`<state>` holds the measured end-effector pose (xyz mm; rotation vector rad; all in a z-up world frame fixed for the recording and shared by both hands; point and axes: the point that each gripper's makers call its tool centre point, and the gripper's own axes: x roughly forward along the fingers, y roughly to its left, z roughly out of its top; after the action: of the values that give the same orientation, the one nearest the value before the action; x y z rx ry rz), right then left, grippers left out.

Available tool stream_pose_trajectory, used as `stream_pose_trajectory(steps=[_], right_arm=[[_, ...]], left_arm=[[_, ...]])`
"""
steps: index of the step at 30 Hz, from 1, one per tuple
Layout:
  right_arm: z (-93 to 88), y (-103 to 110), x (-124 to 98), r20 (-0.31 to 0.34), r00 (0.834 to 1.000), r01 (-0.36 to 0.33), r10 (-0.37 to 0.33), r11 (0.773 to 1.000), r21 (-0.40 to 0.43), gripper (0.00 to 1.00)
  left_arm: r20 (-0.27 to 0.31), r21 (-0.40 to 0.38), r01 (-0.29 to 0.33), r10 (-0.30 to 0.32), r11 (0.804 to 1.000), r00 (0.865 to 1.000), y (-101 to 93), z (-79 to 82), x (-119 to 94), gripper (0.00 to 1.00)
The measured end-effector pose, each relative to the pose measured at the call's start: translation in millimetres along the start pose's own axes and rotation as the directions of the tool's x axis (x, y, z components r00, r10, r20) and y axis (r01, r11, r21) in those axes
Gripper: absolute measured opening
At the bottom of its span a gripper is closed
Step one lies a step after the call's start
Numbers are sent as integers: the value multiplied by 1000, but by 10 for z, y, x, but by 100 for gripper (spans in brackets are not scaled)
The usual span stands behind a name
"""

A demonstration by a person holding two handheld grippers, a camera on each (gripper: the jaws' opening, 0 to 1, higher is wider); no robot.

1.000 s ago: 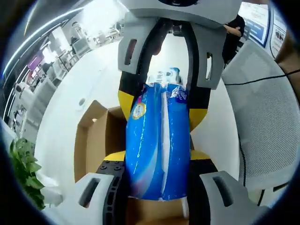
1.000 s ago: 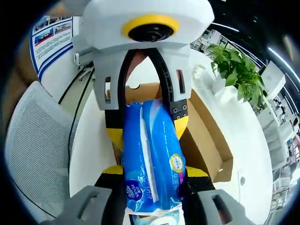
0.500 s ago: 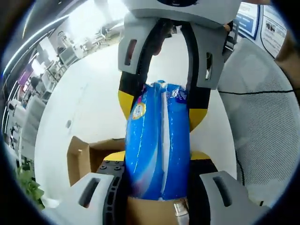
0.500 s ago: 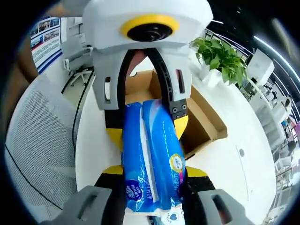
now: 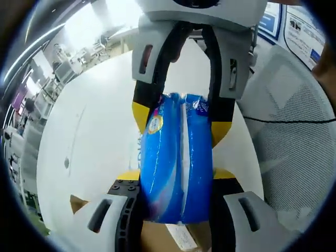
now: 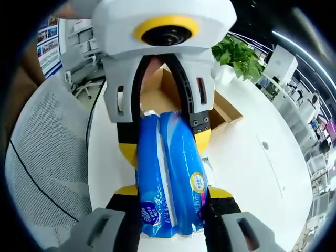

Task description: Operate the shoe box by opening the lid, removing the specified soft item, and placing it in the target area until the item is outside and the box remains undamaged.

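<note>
A blue plastic pack of tissues [image 5: 176,157] is held between both grippers from opposite ends, above the white table [image 5: 89,131]. My left gripper [image 5: 176,181] is shut on its near end in the left gripper view, and the right gripper [image 5: 181,118] clamps the far end. In the right gripper view the same pack [image 6: 170,173] sits in my right gripper [image 6: 172,193], with the left gripper [image 6: 165,142] facing it. The open cardboard shoe box [image 6: 223,110] lies behind the pack, and a corner of the box [image 5: 77,202] shows low in the left gripper view.
A grey mesh chair [image 5: 294,147] stands by the table edge, seen too as the chair [image 6: 42,157] on the left. A green plant [image 6: 239,55] stands beyond the box. White tabletop [image 6: 252,168] spreads to the right. Office desks are far behind.
Both grippers have carried the pack away from the box. The box has dropped to the bottom of the left gripper view and receded in the right gripper view. The grips are unchanged.
</note>
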<state>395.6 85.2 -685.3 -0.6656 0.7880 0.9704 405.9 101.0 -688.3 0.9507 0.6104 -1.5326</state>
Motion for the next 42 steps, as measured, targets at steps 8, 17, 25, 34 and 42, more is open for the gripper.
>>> stream_pose_trajectory(steps=[8,17,25,34,42], right_arm=[[-229,-138,-172,-24,1000,18,-17,1000,10,43],[-472,-304,-306,-57,998,15,-14,1000,6,43],[-673,-467,-399,-82,997,14,-14,1000,-2,43],[-916,-627,-437,-122,993,11,-12,1000,-9,43],[-1010,-712,-467,-146,989,8,-11,1000,-17,44]], left_arm=[[26,16,12,-13,1000,1000,69,306,170,46],[44,13,16,-17,1000,999,132,564,331,46],[55,5,10,-11,1000,998,249,739,477,46],[68,-8,3,-2,1000,998,355,911,698,47],[76,-22,2,-1,1000,997,385,1017,781,47]])
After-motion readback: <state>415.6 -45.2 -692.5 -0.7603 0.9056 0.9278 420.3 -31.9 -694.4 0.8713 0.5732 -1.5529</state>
